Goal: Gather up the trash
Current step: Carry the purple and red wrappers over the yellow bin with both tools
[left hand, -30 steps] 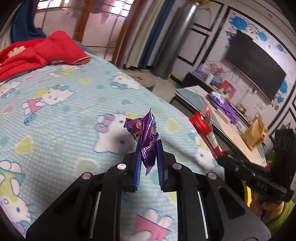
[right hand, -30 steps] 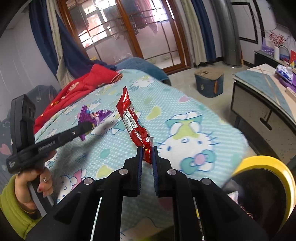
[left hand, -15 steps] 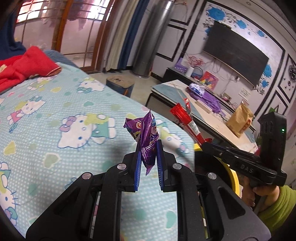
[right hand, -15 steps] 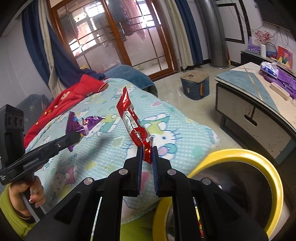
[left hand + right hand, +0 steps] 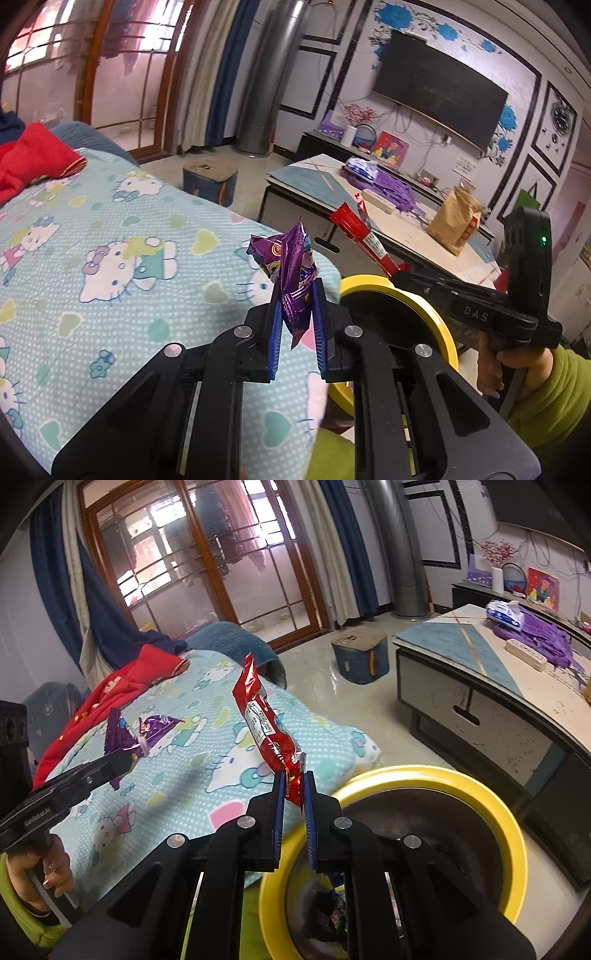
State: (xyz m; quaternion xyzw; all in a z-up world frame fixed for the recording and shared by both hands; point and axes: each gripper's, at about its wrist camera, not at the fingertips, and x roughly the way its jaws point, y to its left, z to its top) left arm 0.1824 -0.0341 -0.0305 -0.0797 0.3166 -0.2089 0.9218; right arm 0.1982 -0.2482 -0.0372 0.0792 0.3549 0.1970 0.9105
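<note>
carrying trash to the round yellow-rimmed bin (image 5: 513,834): right tool (image 5: 294,794) pinches a red plastic wrapper (image 5: 266,731), left tool (image 5: 297,314) a crumpled purple wrapper (image 5: 291,266); next, release over the bin.

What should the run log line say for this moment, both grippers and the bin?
left gripper: shut on purple wrapper | right gripper: shut on red wrapper | yellow-rimmed bin: beside bed, under right gripper | wrappers: not yet dropped

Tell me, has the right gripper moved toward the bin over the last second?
Yes. The right gripper, shut on the red wrapper, has swung off the bed to above the yellow-rimmed bin, which fills far more of its view.
</note>
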